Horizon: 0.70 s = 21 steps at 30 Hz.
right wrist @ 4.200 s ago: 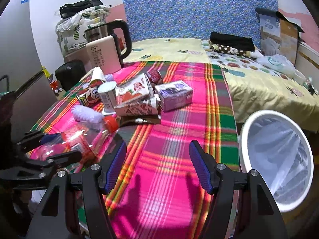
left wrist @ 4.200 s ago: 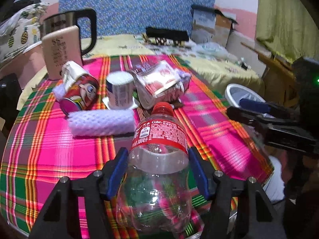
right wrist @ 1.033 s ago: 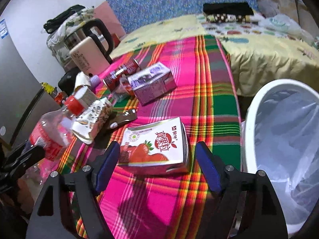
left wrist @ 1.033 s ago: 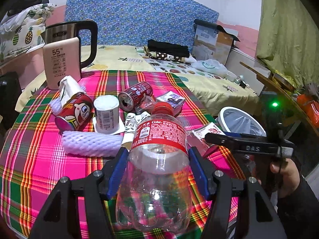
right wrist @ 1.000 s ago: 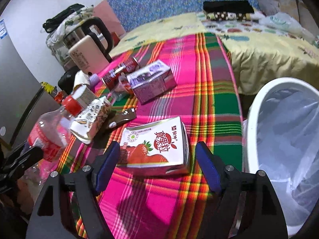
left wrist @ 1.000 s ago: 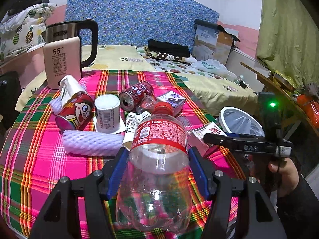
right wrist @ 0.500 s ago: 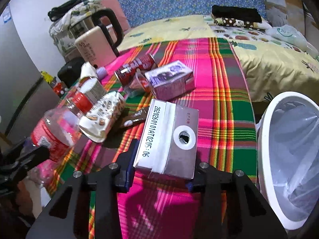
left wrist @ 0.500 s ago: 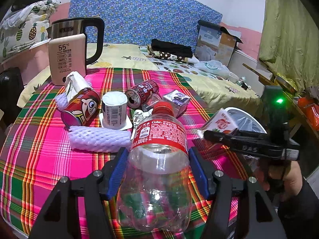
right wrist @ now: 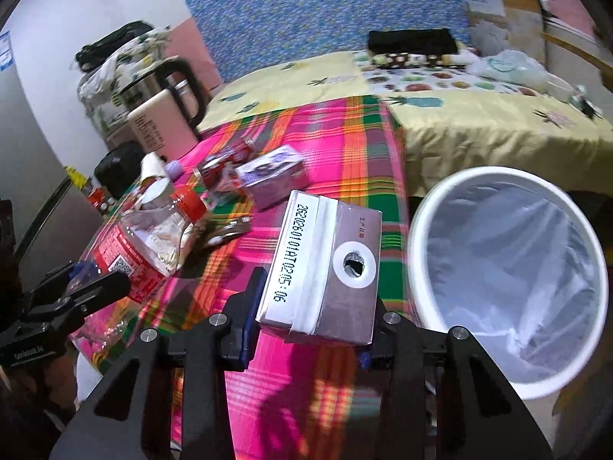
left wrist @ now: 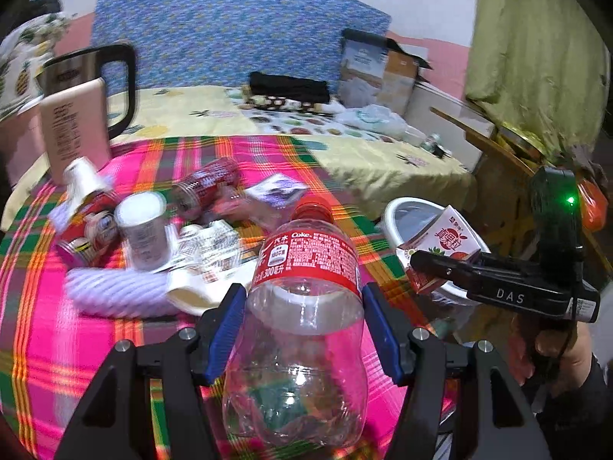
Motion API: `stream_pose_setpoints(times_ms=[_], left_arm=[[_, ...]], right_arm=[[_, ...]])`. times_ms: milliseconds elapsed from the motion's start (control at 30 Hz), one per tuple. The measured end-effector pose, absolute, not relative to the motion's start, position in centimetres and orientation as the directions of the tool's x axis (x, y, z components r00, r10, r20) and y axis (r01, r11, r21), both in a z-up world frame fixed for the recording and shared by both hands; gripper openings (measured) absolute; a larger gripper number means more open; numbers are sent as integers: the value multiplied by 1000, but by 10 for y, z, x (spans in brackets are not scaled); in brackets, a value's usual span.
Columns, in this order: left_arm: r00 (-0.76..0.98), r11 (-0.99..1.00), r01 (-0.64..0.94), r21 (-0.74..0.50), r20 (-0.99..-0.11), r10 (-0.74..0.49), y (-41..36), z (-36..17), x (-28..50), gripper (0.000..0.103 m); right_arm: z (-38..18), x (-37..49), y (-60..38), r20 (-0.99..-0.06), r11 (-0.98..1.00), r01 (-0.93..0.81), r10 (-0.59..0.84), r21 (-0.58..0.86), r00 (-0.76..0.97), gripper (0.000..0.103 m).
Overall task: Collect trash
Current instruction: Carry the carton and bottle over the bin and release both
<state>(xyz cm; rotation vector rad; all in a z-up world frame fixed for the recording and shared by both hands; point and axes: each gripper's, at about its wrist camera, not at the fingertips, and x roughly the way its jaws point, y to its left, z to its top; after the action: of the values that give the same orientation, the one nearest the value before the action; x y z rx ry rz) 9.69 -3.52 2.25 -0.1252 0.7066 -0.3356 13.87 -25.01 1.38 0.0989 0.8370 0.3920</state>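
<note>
Your left gripper (left wrist: pixel 302 339) clamps the Coke bottle (left wrist: pixel 304 306); your right gripper (right wrist: pixel 312 329) pinches the juice carton (right wrist: pixel 322 272), bin (right wrist: pixel 509 280) at three o'clock.

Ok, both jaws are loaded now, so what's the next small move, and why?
Probably carry the right gripper sideways over the white bin, then release. Its jaws are clamped on the strawberry milk carton, held above the plaid tablecloth, and the lined bin beside it stands open. The left gripper holds the Coke bottle.

Left tongs (left wrist: pixel 302 329) clamped on clear bottle (left wrist: pixel 302 306), held level. Right tongs (right wrist: pixel 312 320) gripping a carton (right wrist: pixel 325 272); right hand (left wrist: pixel 555 349) wraps the handle.
</note>
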Motion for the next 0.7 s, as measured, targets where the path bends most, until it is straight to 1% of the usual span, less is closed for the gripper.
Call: stream_pose_setpoints(times_ms=[333, 700], left_arm=[[647, 880, 423, -217, -608, -461, -116, 25, 127, 64], [559, 818, 528, -227, -633, -536, -179, 14, 158, 64]], right_arm=[[14, 131, -310, -712, 969, -131, 243, 209, 659, 40], [2, 134, -345, -756, 990, -35, 128, 138, 641, 40]])
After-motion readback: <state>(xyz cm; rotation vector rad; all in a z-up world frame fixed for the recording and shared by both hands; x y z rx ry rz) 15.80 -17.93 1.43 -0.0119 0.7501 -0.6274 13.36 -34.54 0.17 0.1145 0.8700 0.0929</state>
